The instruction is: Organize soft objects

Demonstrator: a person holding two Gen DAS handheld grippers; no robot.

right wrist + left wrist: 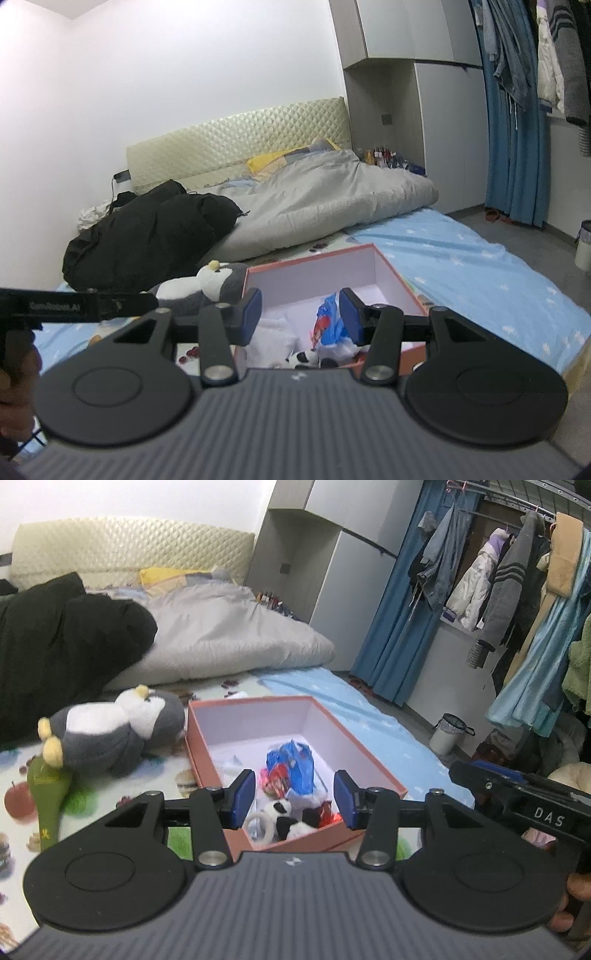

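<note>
An open pink box (pixel 207 760) (pixel 399 280) sits on the bed with a blue plastic bag (pixel 295 766) (pixel 328 321), a small panda plush (pixel 284 816) (pixel 304 357) and other soft items inside. A grey-and-white penguin plush (pixel 110 731) (pixel 207 284) lies just left of the box. A green soft toy (pixel 48 794) lies below the penguin. My left gripper (pixel 294 799) hovers open above the box's near end, nothing between its blue pads. My right gripper (pixel 301 317) also hangs open over the box, empty.
A grey duvet (pixel 221 635) (pixel 325 195) and a black coat (pixel 62 646) (pixel 147 236) lie further up the bed. A light blue sheet (pixel 480 266) covers the right side. Clothes hang on a rack (pixel 517 590) at right, with a white bin (pixel 448 734) on the floor.
</note>
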